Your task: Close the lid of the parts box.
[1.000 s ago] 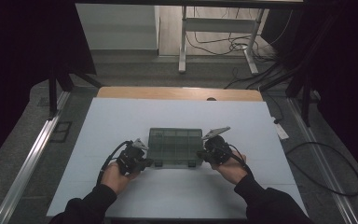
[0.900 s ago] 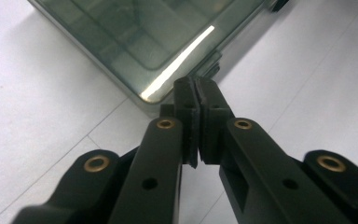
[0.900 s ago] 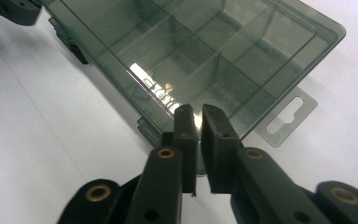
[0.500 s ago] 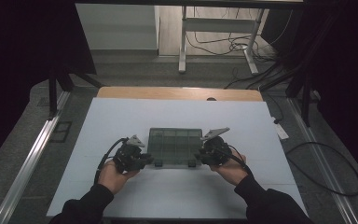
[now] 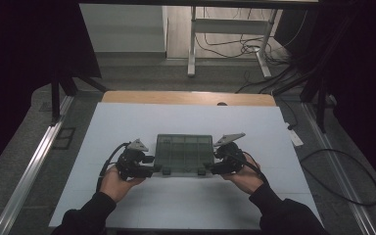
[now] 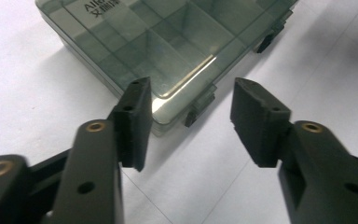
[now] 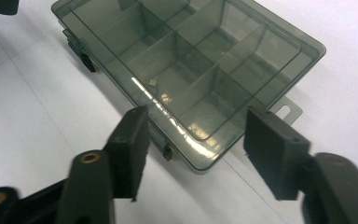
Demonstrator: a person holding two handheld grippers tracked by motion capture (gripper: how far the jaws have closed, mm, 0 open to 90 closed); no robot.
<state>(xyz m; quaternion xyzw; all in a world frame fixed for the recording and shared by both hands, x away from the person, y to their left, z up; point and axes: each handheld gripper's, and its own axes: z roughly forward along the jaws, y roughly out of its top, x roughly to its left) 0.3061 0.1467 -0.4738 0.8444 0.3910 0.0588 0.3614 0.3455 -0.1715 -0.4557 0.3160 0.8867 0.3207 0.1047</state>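
Fingers (image 6: 135,119) of the left gripper (image 6: 189,121) stand wide apart with nothing between them but white worktop; its own view has them aimed at a near corner of the box, one finger's tip overlapping the box edge in the picture, though whether it touches cannot be told. Fingers (image 7: 268,154) of the right gripper (image 7: 193,156) are likewise spread wide and hold nothing, framing another near corner of the box from that gripper's own view.

Largest in sight is the white worktop (image 5: 127,127), with a strip of bare wood along its far edge. On it, near the person's side and about midway across, lies a flat, smoky see-through box (image 5: 183,152), lid down, split inside into compartments by dividers. In the high view the left gripper (image 5: 149,166) sits at the box's left near corner and the right gripper (image 5: 214,164) at its right near corner, each held in a hand in a dark sleeve.

Along the box's near long edge are two small dark latches; one latch (image 6: 199,109) lies just ahead of the left fingers, another latch (image 7: 168,151) lies between the right fingers in the picture. A small tab with a slot (image 7: 286,112) juts from the short side by the right gripper.
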